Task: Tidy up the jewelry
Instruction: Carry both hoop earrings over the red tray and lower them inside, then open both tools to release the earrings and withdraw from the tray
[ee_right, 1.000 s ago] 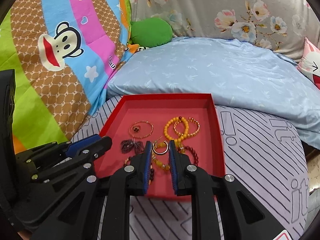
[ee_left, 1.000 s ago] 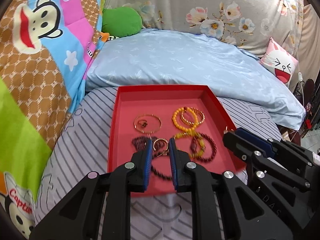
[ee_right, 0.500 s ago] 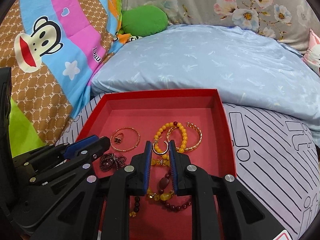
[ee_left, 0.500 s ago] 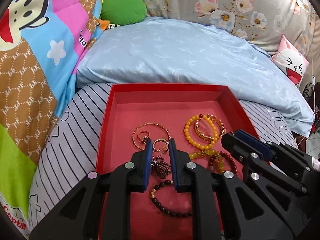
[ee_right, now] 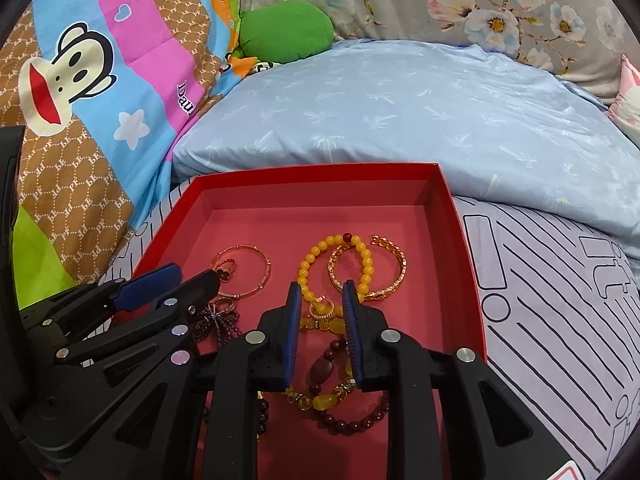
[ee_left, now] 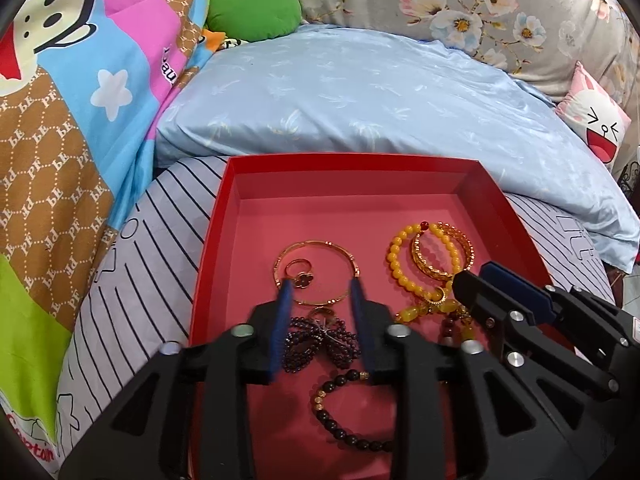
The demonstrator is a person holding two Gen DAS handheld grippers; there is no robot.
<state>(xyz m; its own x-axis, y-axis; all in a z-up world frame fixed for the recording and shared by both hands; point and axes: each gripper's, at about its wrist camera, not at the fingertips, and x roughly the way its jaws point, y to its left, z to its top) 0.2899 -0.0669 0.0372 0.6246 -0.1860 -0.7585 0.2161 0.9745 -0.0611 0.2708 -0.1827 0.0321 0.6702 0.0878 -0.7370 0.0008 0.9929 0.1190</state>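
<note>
A red tray (ee_left: 352,160) (ee_right: 320,172) lies on the bed with jewelry in it. My left gripper (ee_left: 319,286) hovers low over it, jaws opening. They straddle the near edge of a thin gold bangle (ee_left: 344,256) above a purple bead bundle (ee_left: 320,340), pads touching nothing. A flower ring (ee_left: 300,276) lies inside the bangle. My right gripper (ee_right: 322,286) (ee_left: 472,276) stands beside it, jaws opening over a gold ring (ee_right: 322,306) and a yellow bead bracelet (ee_right: 308,264). A gold cuff (ee_right: 396,268) and a dark bead bracelet (ee_left: 340,420) lie nearby.
The tray rests on a grey striped sheet (ee_right: 560,320). A light blue pillow (ee_left: 360,92) lies right behind it. A colourful monkey blanket (ee_left: 60,140) rises at the left, with a green cushion (ee_left: 256,8) and a floral cushion (ee_left: 480,12) at the back.
Both grippers have come forward and down over the tray, so the jewelry looks larger and nearer. Their jaws, nearly shut before, have parted, the left more than the right.
</note>
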